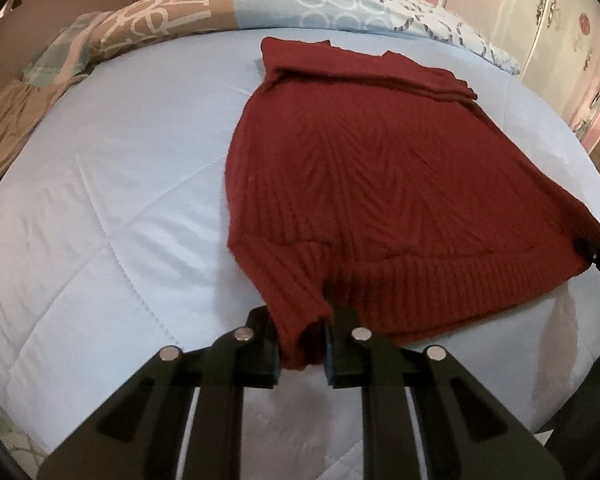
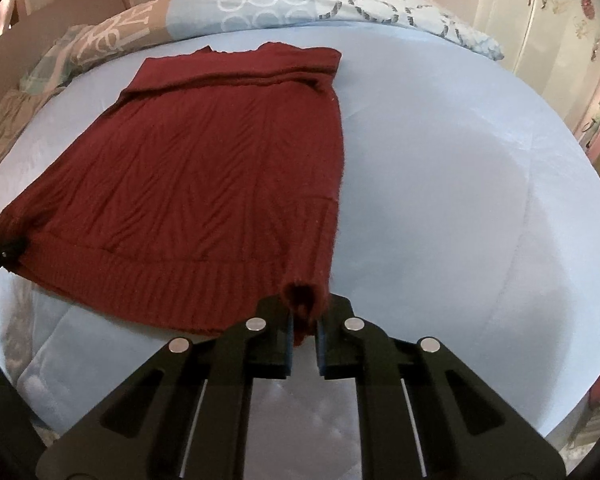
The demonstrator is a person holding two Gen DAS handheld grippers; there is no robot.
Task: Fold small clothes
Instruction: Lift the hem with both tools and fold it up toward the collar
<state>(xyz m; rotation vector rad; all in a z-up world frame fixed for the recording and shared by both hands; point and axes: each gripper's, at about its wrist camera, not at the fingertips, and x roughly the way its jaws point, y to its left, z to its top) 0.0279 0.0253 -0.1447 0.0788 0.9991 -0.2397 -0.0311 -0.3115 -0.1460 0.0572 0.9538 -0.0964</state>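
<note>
2 tools, left tool [image 1: 302, 346] and right tool [image 2: 303, 330], pinch the sweater's [image 1: 380, 184] hem corners on the quilt [image 1: 120, 200].

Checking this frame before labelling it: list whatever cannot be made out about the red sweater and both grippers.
- Sweater sleeves: not visible in either view, apparently folded out of sight.
- Hem corner in the left gripper: its tip is hidden between the pads in the left wrist view.
- Hem corner in the right gripper: likewise hidden in the right wrist view.
- Near edge of the bed: covered by the gripper bodies.
</note>
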